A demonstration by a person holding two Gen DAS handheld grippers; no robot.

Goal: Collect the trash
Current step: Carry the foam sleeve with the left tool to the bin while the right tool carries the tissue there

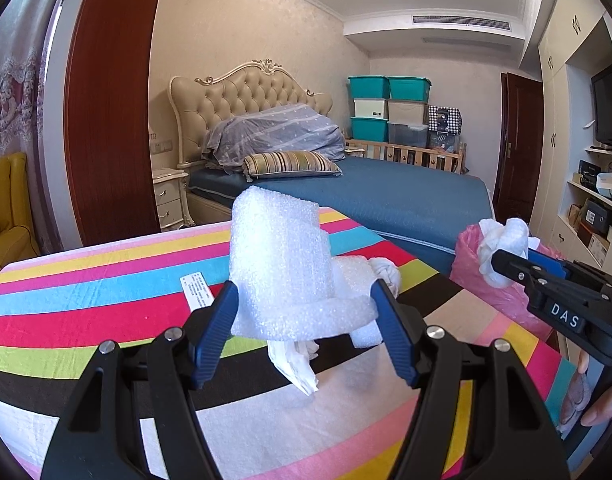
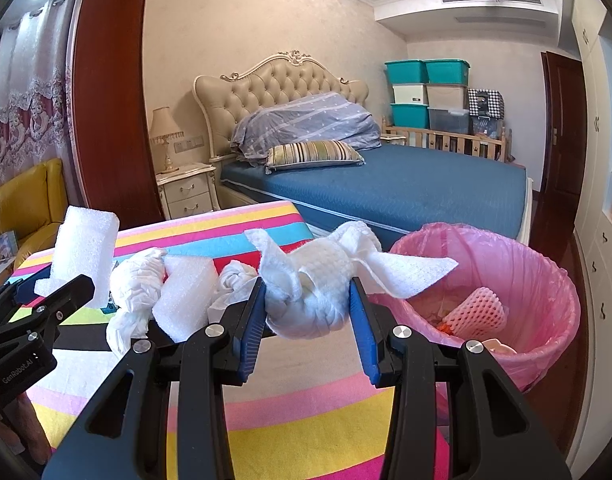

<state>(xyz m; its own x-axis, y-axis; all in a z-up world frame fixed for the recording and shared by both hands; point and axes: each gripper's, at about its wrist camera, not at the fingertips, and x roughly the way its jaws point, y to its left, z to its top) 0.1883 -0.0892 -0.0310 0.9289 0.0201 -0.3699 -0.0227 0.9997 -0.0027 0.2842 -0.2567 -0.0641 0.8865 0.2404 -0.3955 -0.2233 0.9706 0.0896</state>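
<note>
My left gripper (image 1: 306, 304) is shut on a folded white foam sheet (image 1: 282, 256), which stands upright above the striped tablecloth (image 1: 106, 304). In the right wrist view this gripper (image 2: 72, 286) and its foam sheet (image 2: 86, 244) are at the far left. My right gripper (image 2: 309, 292) is shut on a crumpled white paper towel (image 2: 313, 284), just left of the pink-lined trash bin (image 2: 545, 280). On the cloth lie a crumpled tissue (image 2: 136, 280), a foam piece (image 2: 186, 296) and another tissue wad (image 2: 234, 278). In the left wrist view, the right gripper (image 1: 499, 266) holds the paper towel (image 1: 501, 240) by the bin (image 1: 485, 292).
The bin holds a pink foam net (image 2: 477, 312) and other scraps. A white label (image 1: 198, 288) and a flat tissue (image 1: 296, 364) lie on the cloth. Beyond the table are a blue bed (image 2: 405, 188), a nightstand (image 2: 186, 192), a yellow armchair (image 2: 22, 204) and cabinets (image 2: 601, 216) on the right.
</note>
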